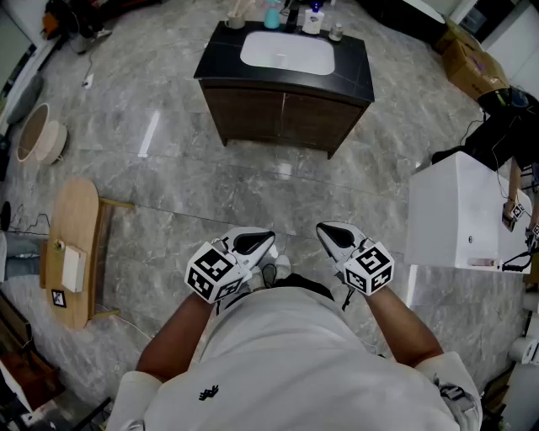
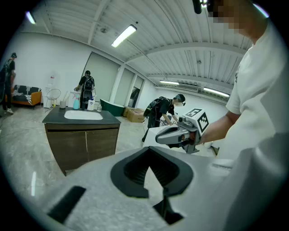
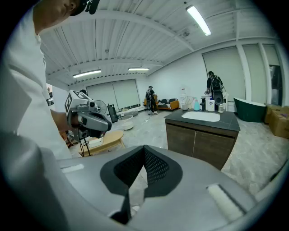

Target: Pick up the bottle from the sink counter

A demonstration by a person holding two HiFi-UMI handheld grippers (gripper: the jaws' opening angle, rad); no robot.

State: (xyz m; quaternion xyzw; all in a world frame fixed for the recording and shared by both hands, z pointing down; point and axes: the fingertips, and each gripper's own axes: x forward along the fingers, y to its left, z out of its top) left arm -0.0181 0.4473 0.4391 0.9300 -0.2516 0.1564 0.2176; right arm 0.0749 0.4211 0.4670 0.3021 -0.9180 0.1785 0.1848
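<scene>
White bottle [image 1: 313, 18] and teal bottle [image 1: 272, 15] stand at the back edge of the dark sink tabletop [image 1: 354, 76], behind the white basin [image 1: 287, 52]. The left gripper [image 1: 255, 243] and right gripper [image 1: 334, 237] are held near the person's waist, well apart from the bottles, each with fingers clenched together on nothing.

Black counter [image 1: 221, 52], white basin [image 1: 286, 52], seemingly teal bottle [image 1: 272, 15]
</scene>
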